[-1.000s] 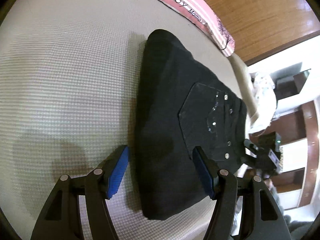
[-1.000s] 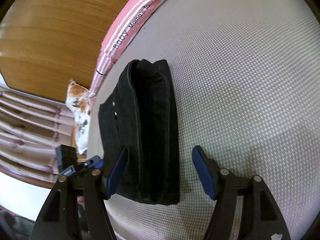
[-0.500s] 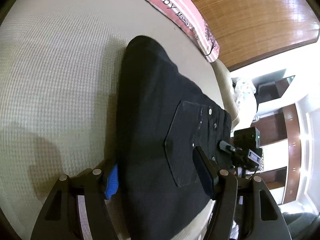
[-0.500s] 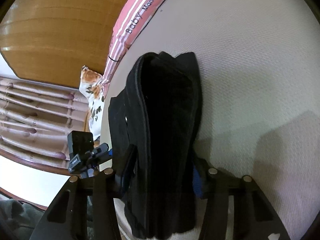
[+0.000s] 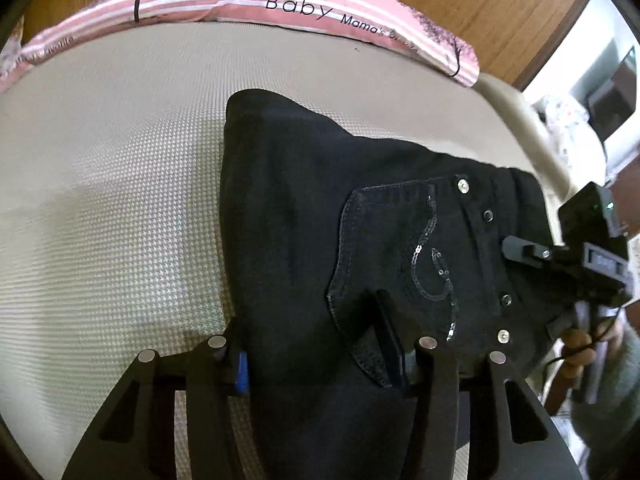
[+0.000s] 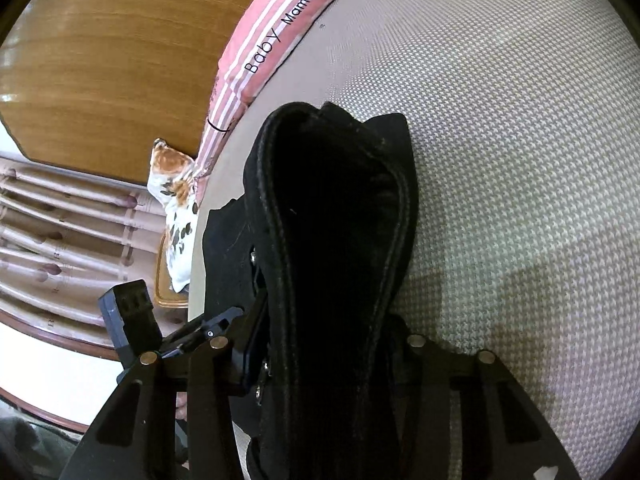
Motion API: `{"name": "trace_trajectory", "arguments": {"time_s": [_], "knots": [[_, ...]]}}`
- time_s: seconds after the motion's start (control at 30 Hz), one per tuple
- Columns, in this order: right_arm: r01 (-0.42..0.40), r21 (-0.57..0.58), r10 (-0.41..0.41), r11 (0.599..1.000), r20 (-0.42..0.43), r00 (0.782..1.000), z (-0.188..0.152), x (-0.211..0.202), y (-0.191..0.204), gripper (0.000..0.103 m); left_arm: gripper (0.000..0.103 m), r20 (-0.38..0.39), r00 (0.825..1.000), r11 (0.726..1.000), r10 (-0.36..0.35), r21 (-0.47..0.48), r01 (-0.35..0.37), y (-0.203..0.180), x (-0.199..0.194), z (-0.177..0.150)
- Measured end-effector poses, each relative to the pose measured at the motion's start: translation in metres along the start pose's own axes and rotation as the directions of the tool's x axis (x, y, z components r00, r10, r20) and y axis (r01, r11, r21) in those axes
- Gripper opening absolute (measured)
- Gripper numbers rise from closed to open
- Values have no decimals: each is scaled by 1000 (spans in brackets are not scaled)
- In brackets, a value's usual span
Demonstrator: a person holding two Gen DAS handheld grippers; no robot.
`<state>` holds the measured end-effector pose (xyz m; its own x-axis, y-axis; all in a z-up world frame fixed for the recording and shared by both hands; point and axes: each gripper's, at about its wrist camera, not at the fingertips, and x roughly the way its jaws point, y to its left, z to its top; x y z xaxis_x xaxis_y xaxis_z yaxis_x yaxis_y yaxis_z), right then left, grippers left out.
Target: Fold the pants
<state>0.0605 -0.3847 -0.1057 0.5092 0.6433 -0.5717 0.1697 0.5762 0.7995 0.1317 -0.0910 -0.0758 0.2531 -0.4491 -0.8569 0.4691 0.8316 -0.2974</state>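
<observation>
Pants, black and already folded into a compact stack, lie at centre frame on the cream textured mattress, pocket side up. Left gripper, lower centre of its view, is clamped across one end of the bundle. Right gripper, lower centre of its view, is clenched on the opposite end. Gripping both ends probably keeps the layers together for lifting. Pink striped pillow lines the upper edge.

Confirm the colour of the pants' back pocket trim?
Black pants, dark sequin swirl on pocket; clearest in left wrist view.
</observation>
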Motion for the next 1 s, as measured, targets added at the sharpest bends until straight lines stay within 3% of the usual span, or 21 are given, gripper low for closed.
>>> {"name": "trace_trajectory", "arguments": {"time_s": [0.23, 0.6, 1.0], "knots": [[82, -6, -82, 997, 41, 996, -2, 3, 13, 41, 48, 0, 998, 998, 69, 14, -69, -5, -2, -2], [223, -56, -218, 973, 84, 972, -3, 5, 44, 36, 25, 20, 996, 996, 92, 18, -92, -12, -11, 0], [192, -74, -186, 979, 81, 979, -5, 3, 69, 29, 19, 45, 998, 999, 32, -20, -31, -4, -28, -1]]}}
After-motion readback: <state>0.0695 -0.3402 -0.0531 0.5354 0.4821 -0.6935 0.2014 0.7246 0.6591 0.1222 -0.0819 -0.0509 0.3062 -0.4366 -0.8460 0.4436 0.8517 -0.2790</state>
